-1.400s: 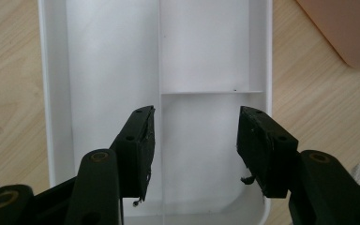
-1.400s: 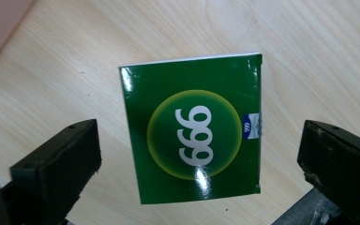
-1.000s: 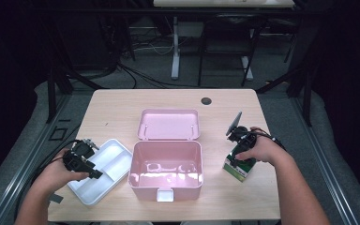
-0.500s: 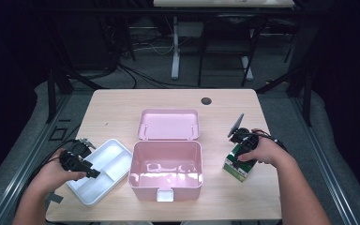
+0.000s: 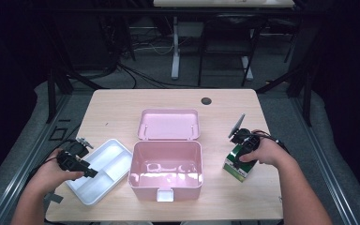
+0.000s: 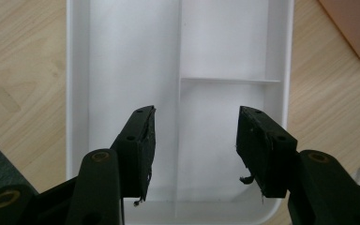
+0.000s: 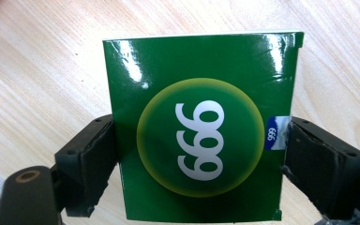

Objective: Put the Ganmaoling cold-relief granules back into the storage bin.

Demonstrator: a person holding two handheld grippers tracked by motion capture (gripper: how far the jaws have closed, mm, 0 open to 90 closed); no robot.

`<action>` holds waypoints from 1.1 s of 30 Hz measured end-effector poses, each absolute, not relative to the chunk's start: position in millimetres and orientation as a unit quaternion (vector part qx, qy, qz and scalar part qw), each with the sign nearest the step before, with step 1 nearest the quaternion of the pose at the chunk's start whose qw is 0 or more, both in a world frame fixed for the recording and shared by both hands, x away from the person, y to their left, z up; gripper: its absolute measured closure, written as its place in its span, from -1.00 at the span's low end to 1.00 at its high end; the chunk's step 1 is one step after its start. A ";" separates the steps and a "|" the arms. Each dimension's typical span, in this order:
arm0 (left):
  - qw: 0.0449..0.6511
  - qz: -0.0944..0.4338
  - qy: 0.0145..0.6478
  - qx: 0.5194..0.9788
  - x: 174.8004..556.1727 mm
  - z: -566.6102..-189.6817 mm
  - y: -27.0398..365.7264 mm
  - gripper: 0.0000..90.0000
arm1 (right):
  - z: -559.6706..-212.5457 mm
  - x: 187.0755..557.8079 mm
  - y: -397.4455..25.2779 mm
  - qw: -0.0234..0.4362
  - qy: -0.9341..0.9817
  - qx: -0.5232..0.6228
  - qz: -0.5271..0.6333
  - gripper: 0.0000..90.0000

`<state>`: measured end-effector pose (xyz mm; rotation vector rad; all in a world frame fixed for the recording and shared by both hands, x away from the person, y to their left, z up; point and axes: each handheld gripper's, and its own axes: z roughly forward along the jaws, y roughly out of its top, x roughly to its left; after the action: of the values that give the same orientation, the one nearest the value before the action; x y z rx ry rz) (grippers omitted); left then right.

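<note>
Right tongs clamp green box marked "999", one jaw against each side; box stands on desk at right, just beside open pink case. Left tongs spread wide, gripping nothing, poised over white divided tray lying on desk left of pink case. Pink lid lies flat behind case, touching it. Person's hands hold both tools from near edge. Small dark round hole in desk at far side
</note>
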<state>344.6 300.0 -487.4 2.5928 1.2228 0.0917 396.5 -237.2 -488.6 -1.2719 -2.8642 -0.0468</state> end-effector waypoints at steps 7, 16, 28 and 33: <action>0.139 0.027 0.414 0.899 344.9 -487.9 299.2 0.06 | -489.2 395.8 -238.1 0.003 -0.911 -0.411 -0.027 -0.65; 0.137 0.024 0.412 0.900 345.0 -489.2 298.0 0.06 | -479.3 393.5 -233.7 -0.002 -0.917 -0.399 -0.022 -0.65; 0.137 0.020 0.416 0.899 345.9 -491.7 301.1 0.06 | -453.3 387.5 -222.3 -0.008 -0.928 -0.372 -0.024 -0.65; 0.138 0.019 0.414 0.899 345.9 -491.4 301.0 0.06 | -440.5 384.4 -218.6 -0.012 -0.933 -0.358 -0.026 -0.64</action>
<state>345.9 301.0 -491.4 2.6017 1.1978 0.0560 384.4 -218.6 -440.5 -1.1329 -2.9557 -0.0809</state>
